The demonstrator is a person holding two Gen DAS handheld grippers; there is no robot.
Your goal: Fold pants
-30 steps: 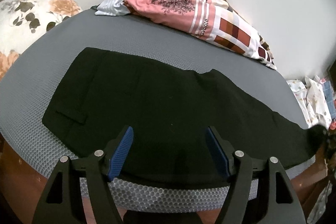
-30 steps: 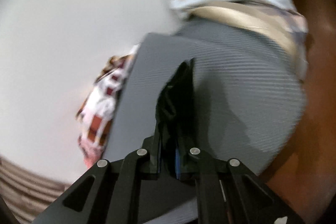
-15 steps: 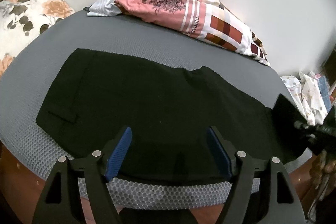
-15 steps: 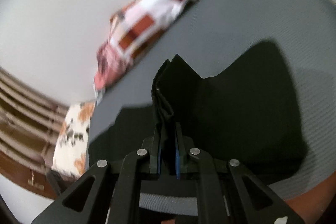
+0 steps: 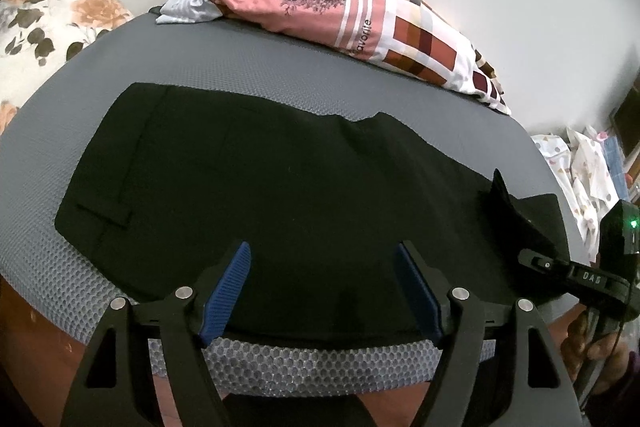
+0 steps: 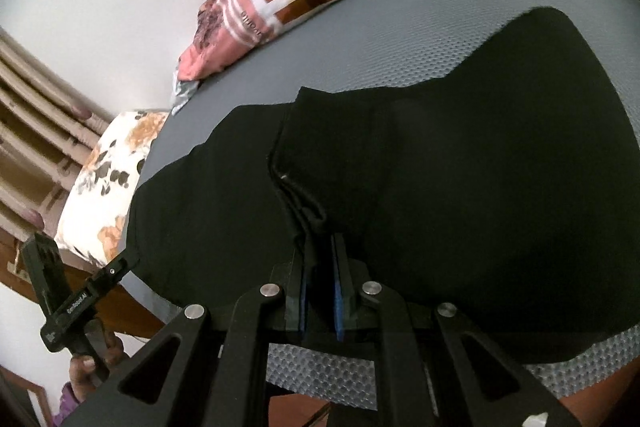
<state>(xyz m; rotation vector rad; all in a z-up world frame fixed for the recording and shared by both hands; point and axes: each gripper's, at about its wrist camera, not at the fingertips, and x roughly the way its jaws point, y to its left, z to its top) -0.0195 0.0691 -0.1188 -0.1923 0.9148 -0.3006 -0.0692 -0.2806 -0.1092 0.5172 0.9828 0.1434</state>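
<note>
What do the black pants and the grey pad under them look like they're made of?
Black pants: looks like smooth, matte woven cloth with flat seams and no sheen; exact fibre unclear. Grey pad: likely soft mesh or foam, its surface dotted with a honeycomb of small cells.

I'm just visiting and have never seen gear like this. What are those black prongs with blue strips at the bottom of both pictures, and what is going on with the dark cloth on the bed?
There is no robot here. A person holds a hand tool in each hand, and each tool has two fingers with blue pads and a small wide-angle camera looking out along them. So each picture is the view from one tool.

In the left-hand view, the left gripper is open and holds nothing; it is just above the near edge of the black pants, which lie spread on the grey mattress. At the right edge of that view you can see the other tool.

In the right-hand view, the right gripper is shut on the pants' leg end, with that end lifted over the rest to fold them.

A patterned blanket and a floral pillow lie at the edges of the bed.
</note>
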